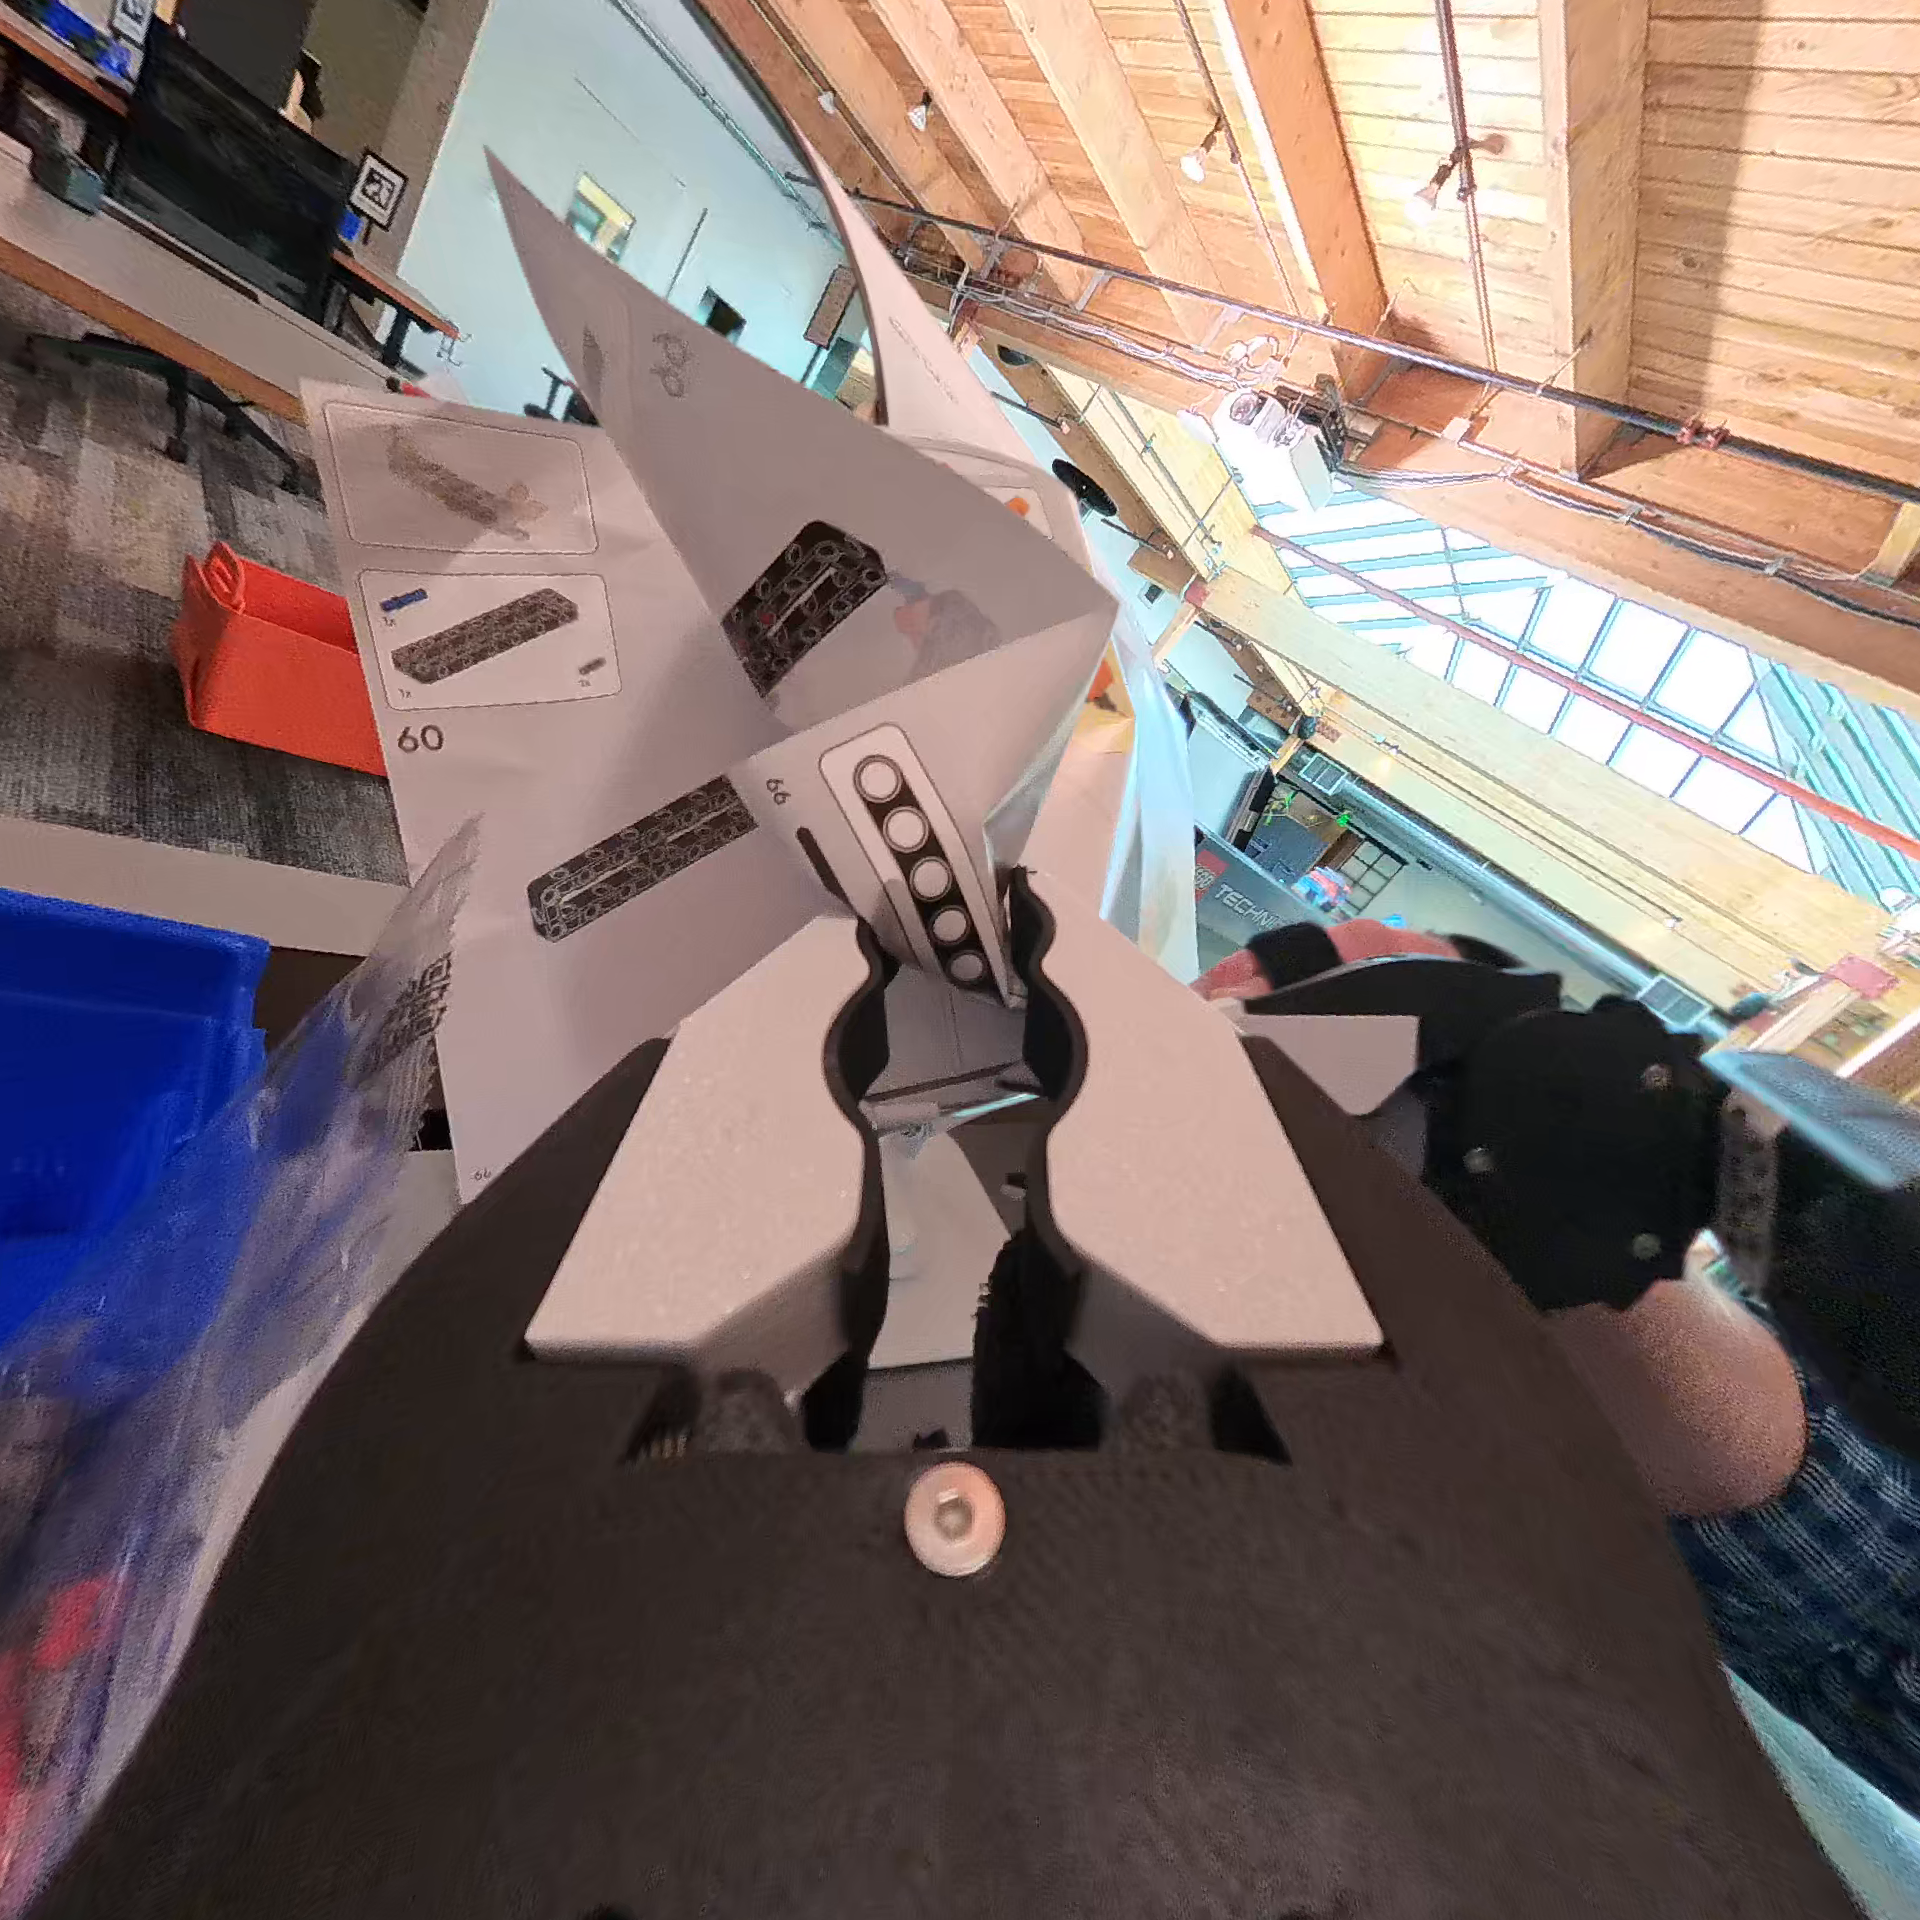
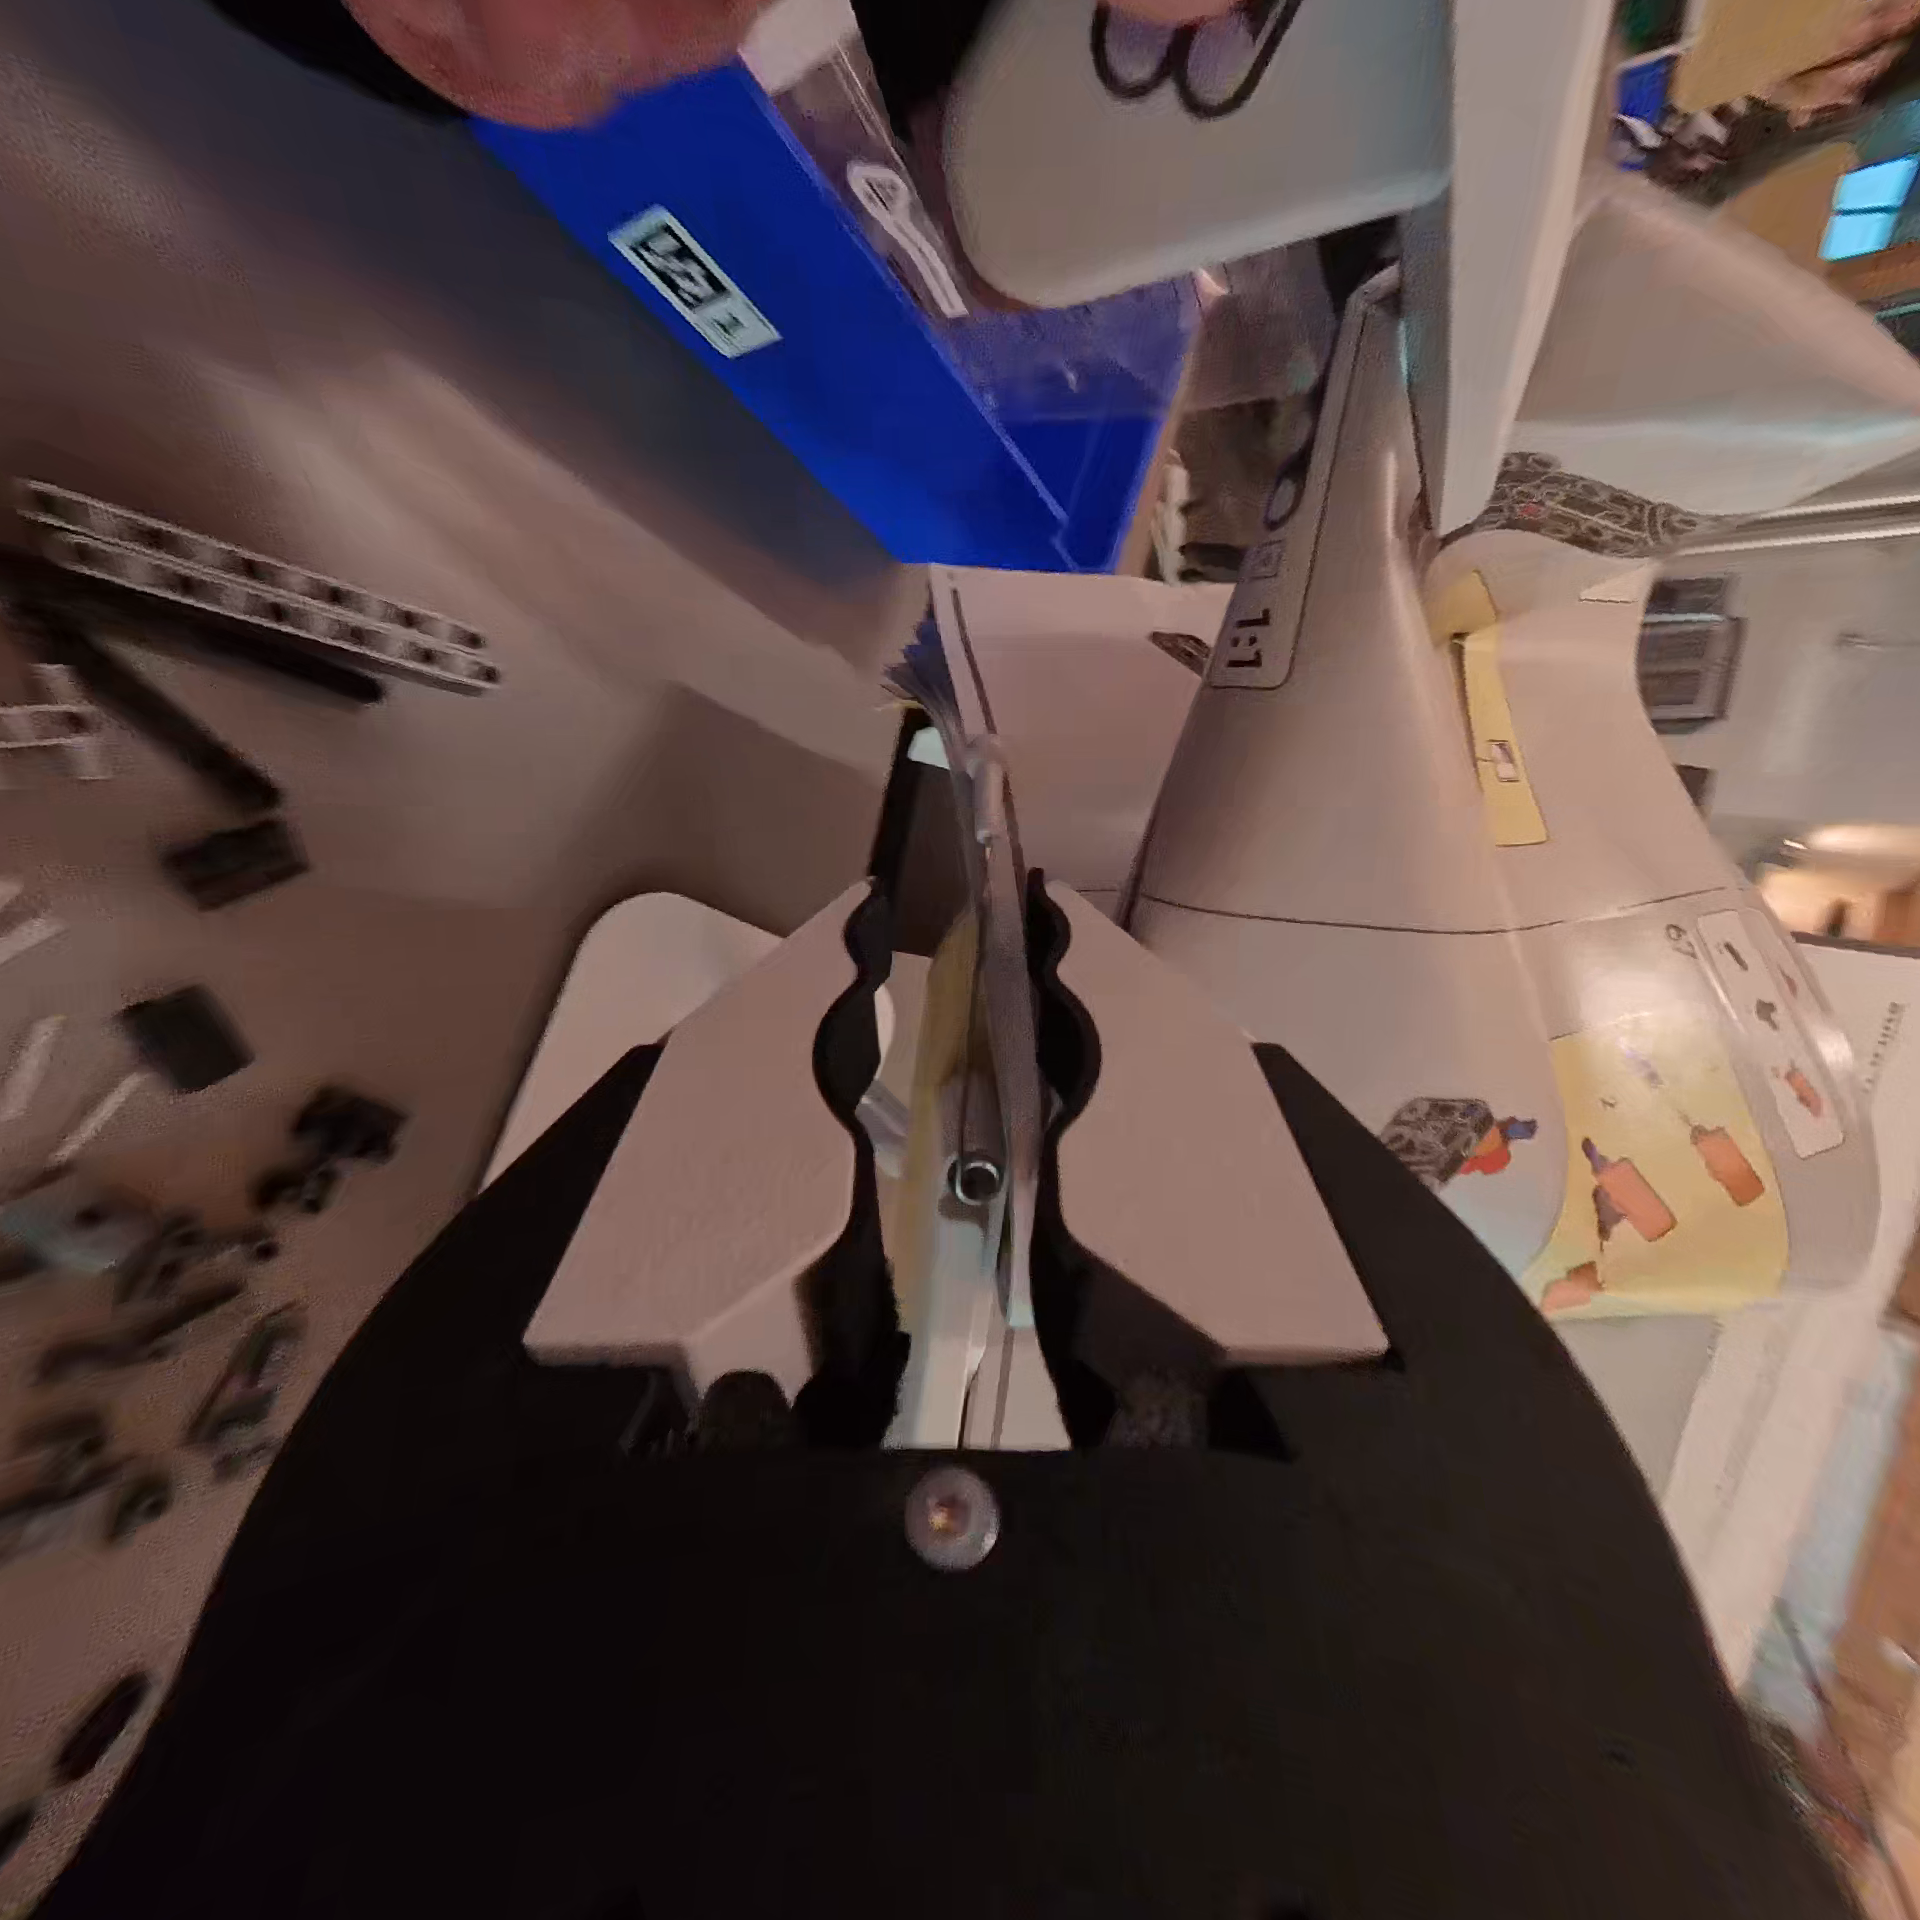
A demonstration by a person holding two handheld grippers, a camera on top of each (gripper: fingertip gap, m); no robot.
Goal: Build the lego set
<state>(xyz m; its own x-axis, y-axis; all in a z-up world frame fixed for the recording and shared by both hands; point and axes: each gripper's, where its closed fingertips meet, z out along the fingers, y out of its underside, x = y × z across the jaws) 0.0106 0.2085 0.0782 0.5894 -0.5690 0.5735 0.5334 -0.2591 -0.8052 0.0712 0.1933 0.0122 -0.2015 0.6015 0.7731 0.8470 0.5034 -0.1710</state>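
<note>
The instruction booklet [image 1: 540, 665] is up off the table, its pages fanned and buckled; the left tool [image 1: 951, 971] is nearly closed on a folded page corner, and the right tool [image 2: 961, 935] is nearly closed on the stapled spine. Thin paper like this is light, floppy and easy to tear, so I judge the spine the safer hold. Loose lego pieces [image 2: 208, 1195] lie scattered on the table [image 2: 364, 436] beside the blue bin [image 2: 831, 343].

Glossy paper booklet [image 1: 582, 665]; matt plastic tongs [image 1: 948, 940]; wooden ceiling [image 1: 1714, 239].
</note>
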